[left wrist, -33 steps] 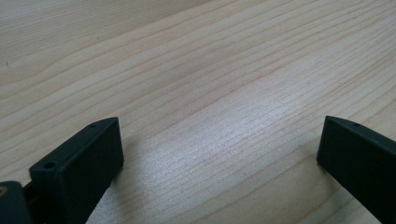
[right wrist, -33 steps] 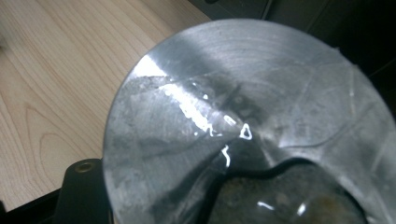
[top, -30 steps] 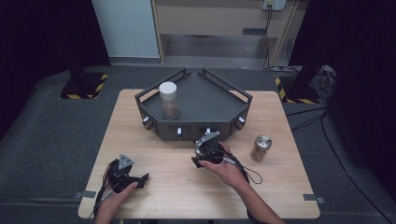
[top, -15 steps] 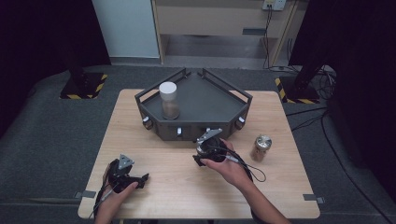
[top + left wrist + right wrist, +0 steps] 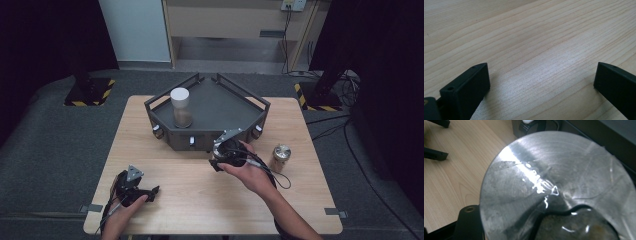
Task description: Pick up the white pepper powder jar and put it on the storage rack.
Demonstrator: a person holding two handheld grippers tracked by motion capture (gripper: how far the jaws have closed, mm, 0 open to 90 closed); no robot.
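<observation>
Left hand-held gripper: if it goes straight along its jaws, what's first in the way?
Likely just the bare wooden table: the left hand-held gripper has open jaws angled down at the tabletop, nothing between them. Depth is hard to judge.

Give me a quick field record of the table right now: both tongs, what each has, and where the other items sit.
right tongs: shut on a metal disc, lifted off the table, just in front of the tray
metal disc: round, scratched, shiny; its face is turned to the right gripper view
left tongs: open, nothing between the jaws, low over bare wood near the table's front left
tray: dark, angular, at the back middle of the wooden table
white-lidded jar: upright in the tray's left part
metal canister: upright on the table, right of the right hand
</observation>
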